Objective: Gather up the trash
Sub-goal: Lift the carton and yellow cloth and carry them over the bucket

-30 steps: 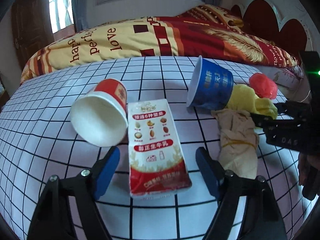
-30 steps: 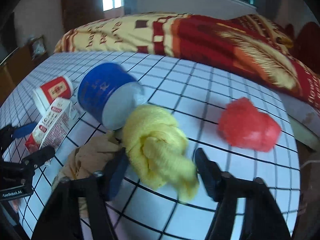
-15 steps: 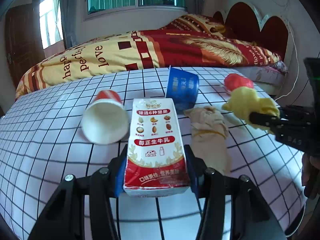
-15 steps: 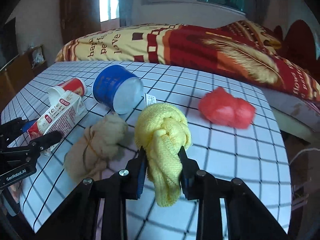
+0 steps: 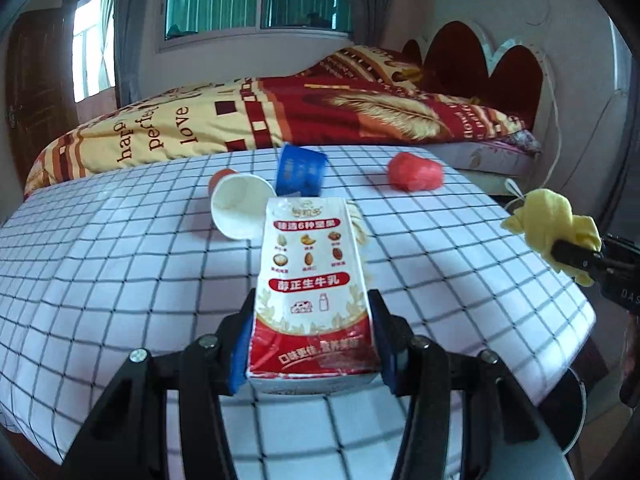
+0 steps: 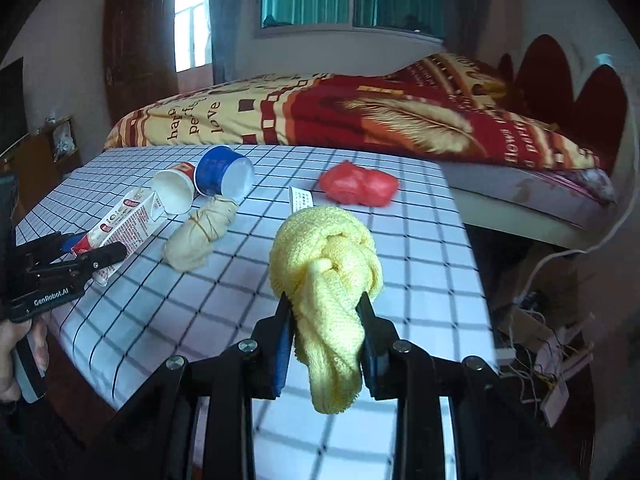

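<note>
Collecting underway: milk carton [image 5: 314,292] clamped in left tool [image 5: 312,344], yellow cloth [image 6: 326,280] clamped in right tool [image 6: 324,340], both lifted. Two cups, beige bundle [image 6: 200,232], red wad [image 6: 358,188] left near surface's far edge.

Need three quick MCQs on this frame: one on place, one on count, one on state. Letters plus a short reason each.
1. Where does the beige knotted cloth bundle lie?
A. on the checked tablecloth
B. on the bed
C. in the right gripper

2. How many cups lie tipped over on the table?
A. one
B. two
C. four

3. What is the left gripper doing?
A. hanging open
B. shut on the red and white milk carton
C. shut on a cup

Answers: 1 A, it rests beside the blue cup. 2 B, the blue cup and the red and white paper cup. 3 B, both fingers press the carton's sides.
</note>
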A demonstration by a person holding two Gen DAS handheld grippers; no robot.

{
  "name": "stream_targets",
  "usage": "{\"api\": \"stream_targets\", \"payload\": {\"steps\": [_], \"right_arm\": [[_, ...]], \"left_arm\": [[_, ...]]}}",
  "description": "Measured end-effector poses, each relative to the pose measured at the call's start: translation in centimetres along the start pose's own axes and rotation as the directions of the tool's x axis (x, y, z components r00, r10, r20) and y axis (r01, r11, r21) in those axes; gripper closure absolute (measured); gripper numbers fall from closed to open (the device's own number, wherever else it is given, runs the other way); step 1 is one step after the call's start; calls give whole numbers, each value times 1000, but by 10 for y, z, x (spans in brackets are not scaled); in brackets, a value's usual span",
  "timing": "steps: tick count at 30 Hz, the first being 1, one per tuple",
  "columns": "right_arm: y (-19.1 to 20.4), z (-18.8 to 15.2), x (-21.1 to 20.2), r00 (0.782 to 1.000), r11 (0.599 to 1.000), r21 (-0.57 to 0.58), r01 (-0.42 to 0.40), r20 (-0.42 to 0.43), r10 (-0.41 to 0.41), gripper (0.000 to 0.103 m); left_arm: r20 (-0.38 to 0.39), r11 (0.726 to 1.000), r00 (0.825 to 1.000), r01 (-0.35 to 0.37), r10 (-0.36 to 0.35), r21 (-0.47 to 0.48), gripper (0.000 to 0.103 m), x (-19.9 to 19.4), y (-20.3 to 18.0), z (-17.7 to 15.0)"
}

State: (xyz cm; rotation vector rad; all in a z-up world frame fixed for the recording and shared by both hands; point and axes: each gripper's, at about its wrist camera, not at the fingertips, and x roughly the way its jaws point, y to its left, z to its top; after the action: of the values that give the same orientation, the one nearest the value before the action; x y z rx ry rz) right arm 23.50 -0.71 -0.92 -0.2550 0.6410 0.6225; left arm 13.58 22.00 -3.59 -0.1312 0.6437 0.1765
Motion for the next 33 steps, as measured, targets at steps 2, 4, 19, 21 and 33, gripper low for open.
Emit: {"api": "stream_targets", "payload": {"steps": [2,4,19,21,33], "right_arm": [[-7,-10,-15,1000,1000,27,9,8,-9,72],[-14,-19,-27,1000,999,50,19,16,-20,72],[-39,-64,-93,995,986,151,72,58,-82,72],[-41,-67,-101,994,984,156,82,64,-93,72],[-68,-105,-151,977,959,221,177,77,-198,72]], "left_arm": [[4,1000,1000,13,-13,4,51,-5,-8,-5],[4,999,1000,29,-29,12,51,-10,-18,-10],[27,985,990,136,-140,107,51,-38,-88,-21],[31,982,988,145,-150,119,51,-41,-94,-21],[34,960,975,208,-217,186,51,-56,-134,-26]]}}
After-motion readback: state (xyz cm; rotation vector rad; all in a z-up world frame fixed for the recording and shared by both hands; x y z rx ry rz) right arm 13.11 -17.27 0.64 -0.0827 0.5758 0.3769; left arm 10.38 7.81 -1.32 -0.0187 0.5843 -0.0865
